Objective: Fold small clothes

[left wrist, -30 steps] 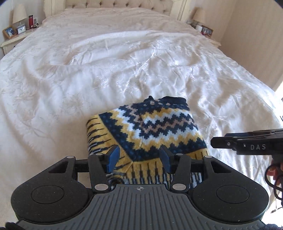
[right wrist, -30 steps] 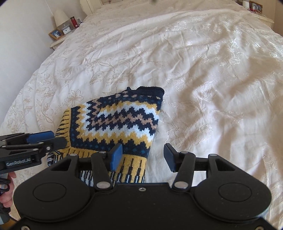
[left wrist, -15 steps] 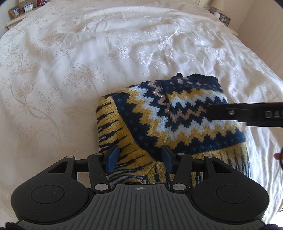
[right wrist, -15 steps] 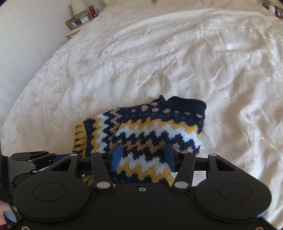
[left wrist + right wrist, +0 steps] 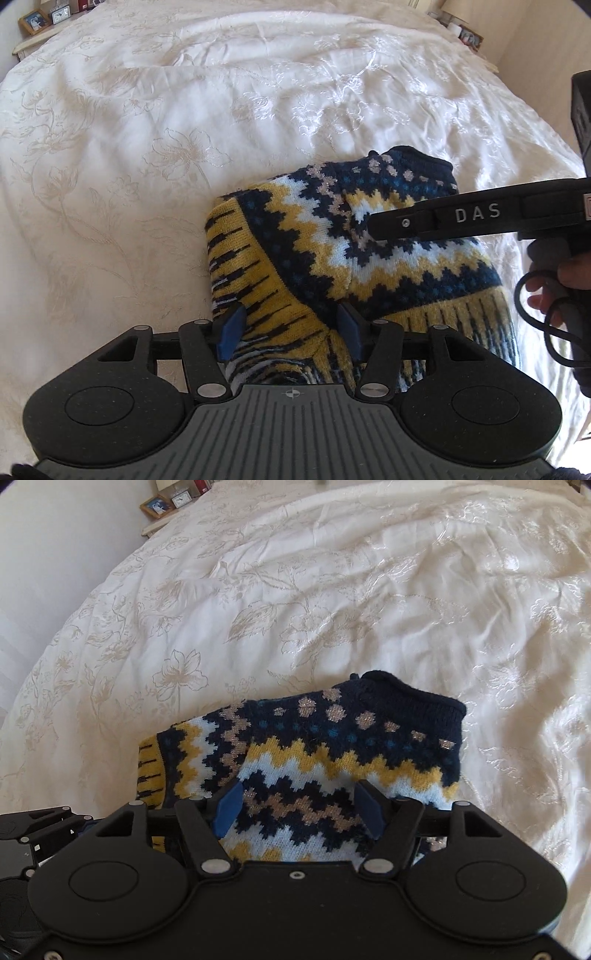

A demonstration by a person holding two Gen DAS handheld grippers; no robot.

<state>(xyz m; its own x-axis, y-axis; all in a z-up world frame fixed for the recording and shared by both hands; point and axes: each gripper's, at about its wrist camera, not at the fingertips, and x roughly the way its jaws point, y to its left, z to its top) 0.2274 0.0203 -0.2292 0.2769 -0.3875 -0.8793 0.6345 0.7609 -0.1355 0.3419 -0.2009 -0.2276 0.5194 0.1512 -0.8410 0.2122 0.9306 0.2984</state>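
The patterned sweater (image 5: 325, 760) lies part-folded on the bedspread (image 5: 332, 609). My left gripper (image 5: 291, 332) and right gripper (image 5: 299, 808) hang wide over its near hem, seemingly untouched. Next I must pinch that hem and fold it toward the collar.

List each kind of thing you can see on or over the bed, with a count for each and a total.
Sweater: 1
Hand-held grippers: 2, left and right
Bedspread: 1
Total: 4
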